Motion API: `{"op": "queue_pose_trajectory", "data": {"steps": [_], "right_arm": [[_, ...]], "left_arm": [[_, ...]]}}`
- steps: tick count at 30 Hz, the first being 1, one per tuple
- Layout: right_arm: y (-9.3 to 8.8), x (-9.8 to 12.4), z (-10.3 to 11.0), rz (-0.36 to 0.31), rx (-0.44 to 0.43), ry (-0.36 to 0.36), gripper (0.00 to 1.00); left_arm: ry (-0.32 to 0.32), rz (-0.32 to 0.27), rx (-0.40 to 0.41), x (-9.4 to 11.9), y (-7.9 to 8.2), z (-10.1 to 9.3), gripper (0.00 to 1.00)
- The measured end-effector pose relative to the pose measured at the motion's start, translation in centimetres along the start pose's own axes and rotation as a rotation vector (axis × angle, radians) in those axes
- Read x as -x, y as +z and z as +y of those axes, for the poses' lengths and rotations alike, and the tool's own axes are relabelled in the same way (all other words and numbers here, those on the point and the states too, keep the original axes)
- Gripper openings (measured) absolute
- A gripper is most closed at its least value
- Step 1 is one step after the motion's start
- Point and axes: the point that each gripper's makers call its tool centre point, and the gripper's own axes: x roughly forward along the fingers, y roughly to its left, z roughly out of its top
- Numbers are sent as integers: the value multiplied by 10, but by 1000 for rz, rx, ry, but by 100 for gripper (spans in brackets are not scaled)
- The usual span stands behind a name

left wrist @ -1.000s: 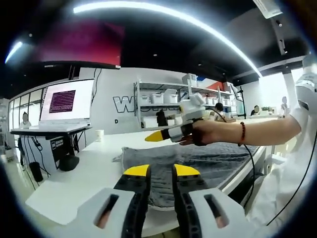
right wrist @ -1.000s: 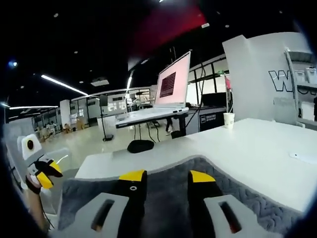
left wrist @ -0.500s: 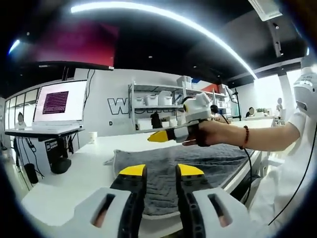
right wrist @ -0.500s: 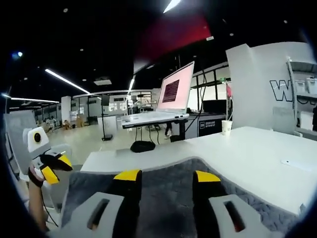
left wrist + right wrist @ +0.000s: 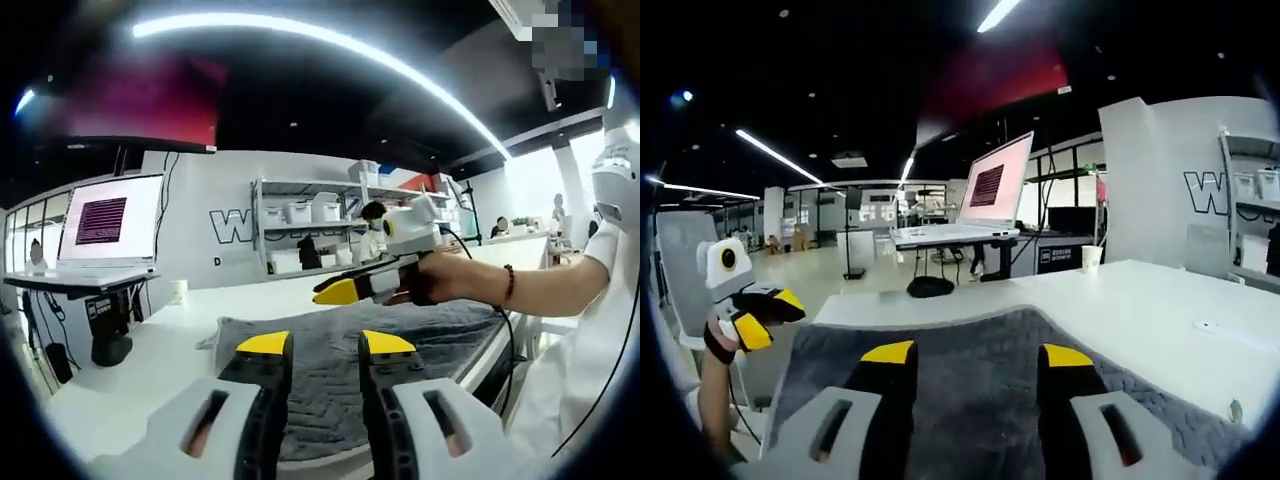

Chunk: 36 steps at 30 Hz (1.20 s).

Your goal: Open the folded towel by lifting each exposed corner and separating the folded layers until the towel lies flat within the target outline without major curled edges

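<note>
Left gripper view: the left gripper (image 5: 327, 346) hangs above the near edge of the gray towel (image 5: 430, 330), jaws a narrow gap apart and holding nothing. The towel lies across the white table (image 5: 140, 350), running from the centre toward 3 o'clock. At 2 o'clock the right gripper (image 5: 345, 290), carried in a hand (image 5: 430, 282), points toward 9 o'clock over the cloth; whether its yellow tips are parted cannot be told from here. Done well, the next move would likely be a low pinch on one exposed corner alone, taking just the top layer before peeling it back.

Right gripper view: the right gripper's jaws stand spread above the towel (image 5: 970, 385), empty. The left gripper (image 5: 765, 318) sits at 9 o'clock beyond the cloth's far edge. A paper cup (image 5: 1092, 258) and an open laptop (image 5: 980, 200) lie at 1 o'clock. This view lays out the towel's quilted surface and its far corner, where the left gripper view gives the low side-on sweep and the shelving (image 5: 310, 225) behind.
</note>
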Motion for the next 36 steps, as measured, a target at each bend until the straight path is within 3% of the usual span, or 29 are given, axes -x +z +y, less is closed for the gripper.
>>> {"op": "queue_pose_trajectory", "data": {"steps": [9, 19, 24, 29, 36], "right_arm": [[10, 21, 5, -26, 61, -23, 50], [8, 47, 3, -28, 92, -44, 56], [10, 58, 2, -28, 119, -57, 60], [10, 69, -2, -41, 118, -67, 62], [9, 88, -16, -48, 133, -110, 67]], "left_arm": [[-16, 38, -14, -7, -8, -6, 31], [-29, 21, -4, -13, -3, -12, 33], [-72, 47, -38, -20, -7, -25, 38], [-107, -4, -19, -24, 5, -36, 38], [-146, 22, -18, -33, -2, -47, 43]]}}
